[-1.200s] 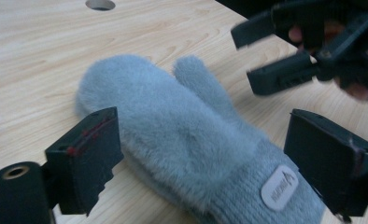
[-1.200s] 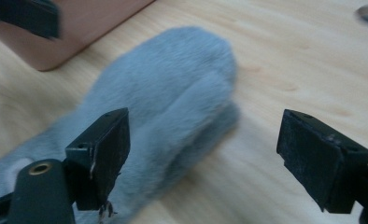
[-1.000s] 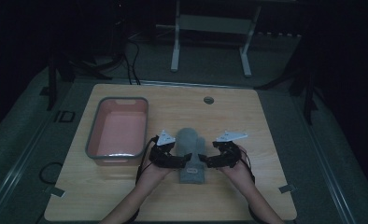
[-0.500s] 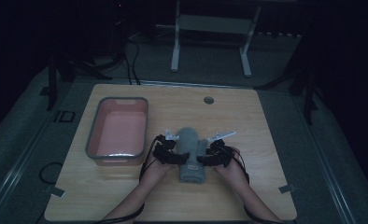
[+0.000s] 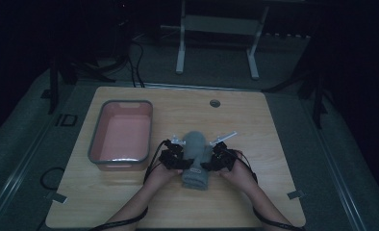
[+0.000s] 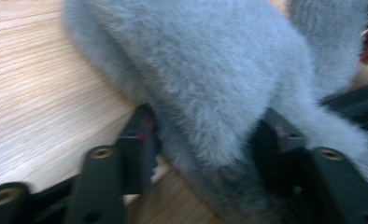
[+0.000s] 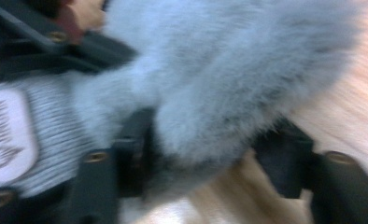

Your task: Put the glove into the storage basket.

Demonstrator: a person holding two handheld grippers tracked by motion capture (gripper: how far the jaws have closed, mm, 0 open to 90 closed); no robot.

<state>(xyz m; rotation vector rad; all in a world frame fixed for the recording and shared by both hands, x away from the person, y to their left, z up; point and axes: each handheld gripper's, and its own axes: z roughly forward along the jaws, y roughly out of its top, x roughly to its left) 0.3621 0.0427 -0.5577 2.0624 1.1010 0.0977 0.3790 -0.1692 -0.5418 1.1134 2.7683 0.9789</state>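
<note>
Pink plastic bin (image 5: pixel 121 137) is sitting left on the wood-grain table (image 5: pixel 274 144). Left gripper (image 5: pixel 178 155) and right gripper (image 5: pixel 215 156), jaws just closing, are pinching a fluffy grey slipper (image 5: pixel 195 159) mid-table, fur between both pairs of jaws. Its ribbed knit part is carrying a pale patch (image 7: pixel 7 135), writing unreadable.

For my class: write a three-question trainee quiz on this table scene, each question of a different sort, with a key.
1. True or false: the furry grey slipper lies inside the pink bin.
2. Which gripper has the slipper's fur between its jaws? A) left gripper alone B) right gripper alone C) both
3. In the high view, on which side of the slipper does the bin stand?

Key:
1. False; it lies on the table.
2. C; one from each side, jaws just closing in on the fur.
3. To its left.
</note>
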